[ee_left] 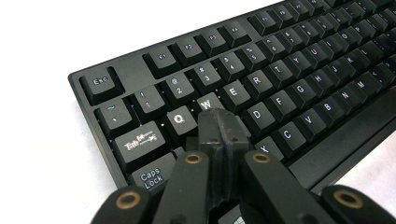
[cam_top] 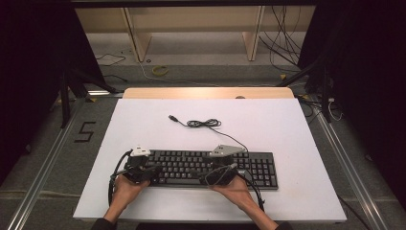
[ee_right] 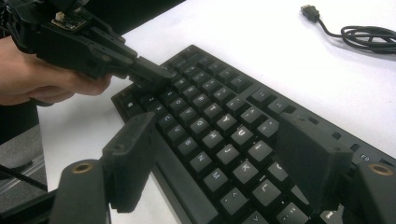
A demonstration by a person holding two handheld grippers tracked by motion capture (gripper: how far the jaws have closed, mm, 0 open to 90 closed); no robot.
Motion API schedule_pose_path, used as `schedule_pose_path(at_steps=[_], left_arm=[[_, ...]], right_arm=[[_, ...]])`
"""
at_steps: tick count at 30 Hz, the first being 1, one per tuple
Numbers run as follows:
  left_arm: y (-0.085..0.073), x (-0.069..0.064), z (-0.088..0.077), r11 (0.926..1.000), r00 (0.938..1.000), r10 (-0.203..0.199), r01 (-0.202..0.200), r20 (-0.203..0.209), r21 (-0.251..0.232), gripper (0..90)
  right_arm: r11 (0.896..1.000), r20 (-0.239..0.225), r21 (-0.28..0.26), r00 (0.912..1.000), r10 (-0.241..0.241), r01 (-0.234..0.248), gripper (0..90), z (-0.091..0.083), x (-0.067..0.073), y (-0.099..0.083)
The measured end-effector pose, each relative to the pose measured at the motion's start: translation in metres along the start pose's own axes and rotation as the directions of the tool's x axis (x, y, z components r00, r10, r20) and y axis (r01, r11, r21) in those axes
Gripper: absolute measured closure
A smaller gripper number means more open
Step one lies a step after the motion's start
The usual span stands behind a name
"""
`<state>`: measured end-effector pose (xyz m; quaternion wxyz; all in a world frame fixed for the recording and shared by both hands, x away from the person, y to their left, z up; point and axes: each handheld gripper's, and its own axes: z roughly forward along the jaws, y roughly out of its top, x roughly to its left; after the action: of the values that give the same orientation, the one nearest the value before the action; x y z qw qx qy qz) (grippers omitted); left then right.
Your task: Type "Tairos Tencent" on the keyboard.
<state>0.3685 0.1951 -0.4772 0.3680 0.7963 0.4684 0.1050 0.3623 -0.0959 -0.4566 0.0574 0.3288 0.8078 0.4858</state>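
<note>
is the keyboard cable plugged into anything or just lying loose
Loose. The cable lies partly coiled on the white table behind the keyboard, and its plug rests bare there.

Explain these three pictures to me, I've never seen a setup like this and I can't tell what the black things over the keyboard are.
A person sits at a white table holding a hand tool with two black jaws in each hand. The wide picture comes from a camera above the table. The other two come from small cameras riding on the tools, looking along their jaws.

On the table lies a black keyboard, its cable loosely coiled behind it with the plug unconnected.

The left gripper has its jaws pressed together, with nothing between them. Its tip rests among the keys just below W, as if pressing a key. The right gripper hovers over the letter keys with its jaws wide apart, holding nothing.
</note>
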Motion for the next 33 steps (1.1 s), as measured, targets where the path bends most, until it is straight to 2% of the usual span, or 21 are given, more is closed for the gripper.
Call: schedule_pose_path(at_steps=[7, 13, 22, 28, 33], left_arm=[[0.001, -0.001, -0.004, 0.9997, 0.9999, -0.016, 0.016, 0.001, -0.021, 86.6], [0.002, 0.000, -0.011, 0.9975, 0.9990, -0.035, 0.037, 0.027, -0.061, 77.4], [0.002, -0.002, -0.014, 0.9946, 0.9961, -0.048, 0.055, 0.074, -0.088, 60.0], [0.001, -0.005, -0.015, 0.9936, 0.9955, -0.045, 0.053, 0.083, -0.100, 49.6], [0.000, -0.006, -0.018, 0.9891, 0.9940, -0.047, 0.061, 0.099, -0.134, 43.9]], right_arm=[[1.000, 0.000, 0.000, 1.0000, 0.001, -0.001, 30.1, 0.000, 0.000, 0.000], [1.000, 0.002, -0.004, 1.0000, 0.002, -0.002, 30.1, 0.000, -0.001, 0.001], [1.000, 0.008, 0.000, 1.0000, 0.004, -0.004, 31.3, 0.003, -0.002, 0.002], [1.000, 0.022, 0.009, 0.9997, 0.005, -0.005, 39.6, 0.006, -0.004, 0.004], [1.000, 0.043, 0.023, 0.9990, 0.013, -0.014, 49.9, 0.010, -0.007, 0.005]])
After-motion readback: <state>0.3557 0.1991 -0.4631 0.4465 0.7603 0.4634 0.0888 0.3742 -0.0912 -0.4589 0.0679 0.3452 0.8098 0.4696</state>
